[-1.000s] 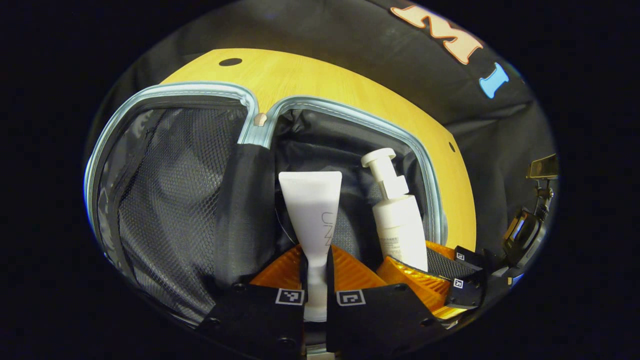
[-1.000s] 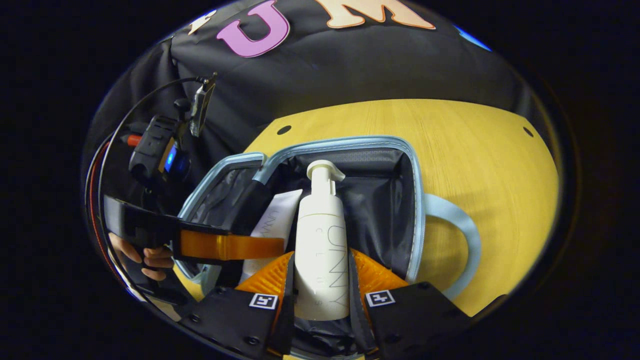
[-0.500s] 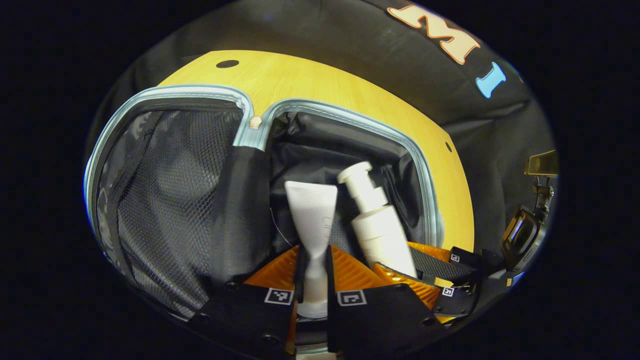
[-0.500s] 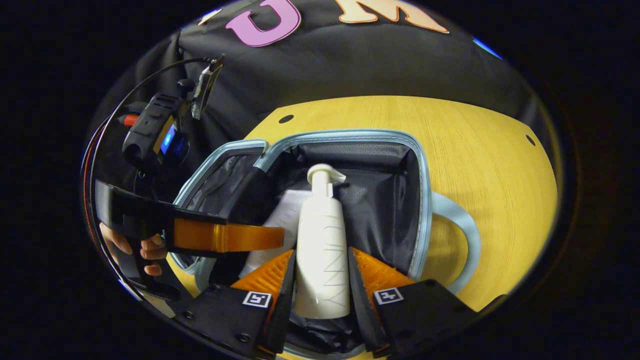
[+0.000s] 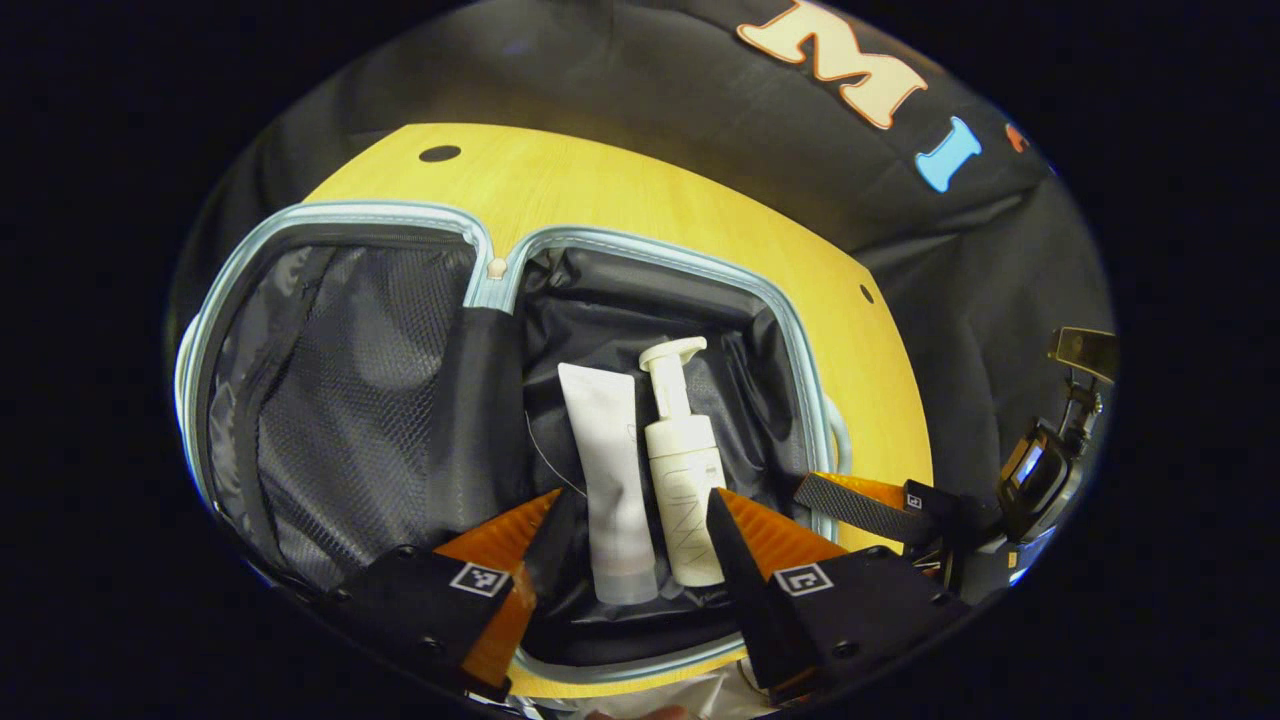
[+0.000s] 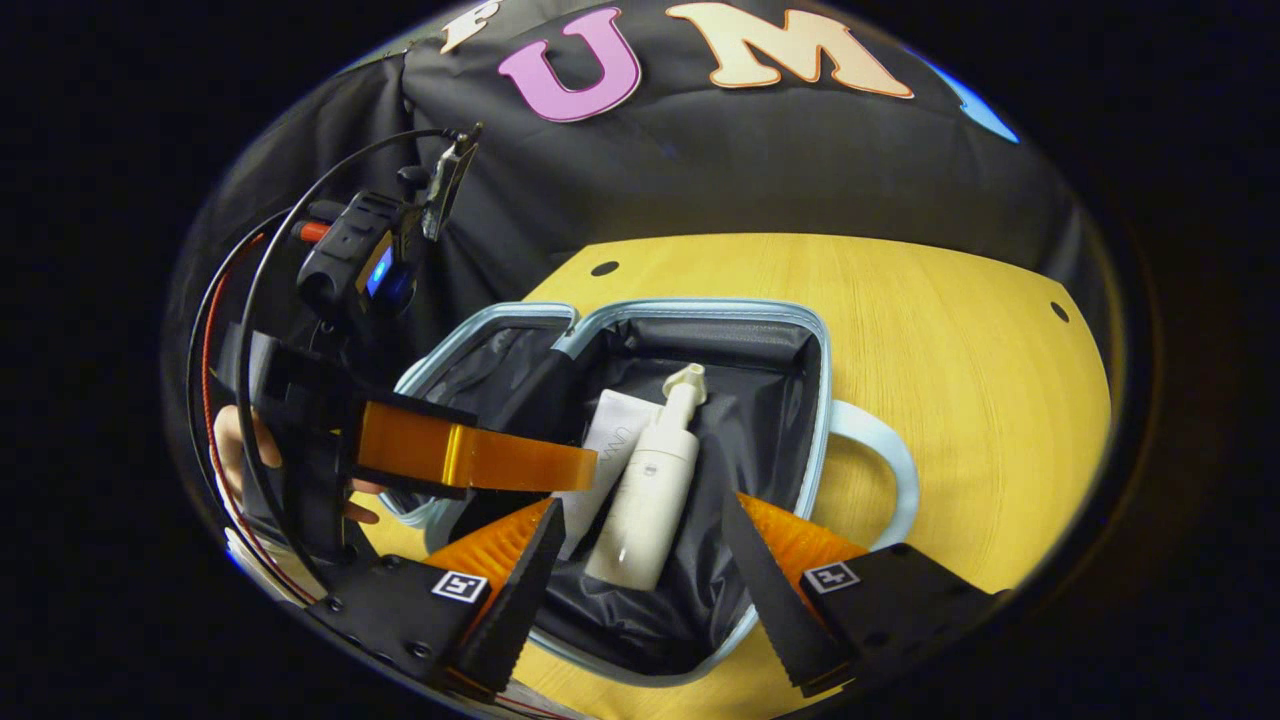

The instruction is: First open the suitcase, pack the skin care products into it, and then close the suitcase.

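Suitcase (image 5: 790,330), a small pale-blue-trimmed case with black fabric lining, lies open flat on the yellow wooden table (image 5: 620,190). Nearest in the left gripper view, the left gripper (image 5: 632,530) hangs above the right-hand half, jaws spread wide and holding nothing. Between and beyond its fingers two skin care products rest side by side, touching, on the lining: a white squeeze tube (image 5: 607,470) and a white pump bottle (image 5: 685,480). In the right gripper view the right gripper (image 6: 640,540) is likewise wide open and empty above the same half, with the pump bottle (image 6: 645,500) lying tilted across the tube (image 6: 610,450). Farther off lies the mesh-lined lid half (image 5: 340,380), then the table edge. Packing appears complete; closing remains. Risk: the loose bottle may roll as the lid swings over, and its pump head could catch in the zip line and keep the case from closing.
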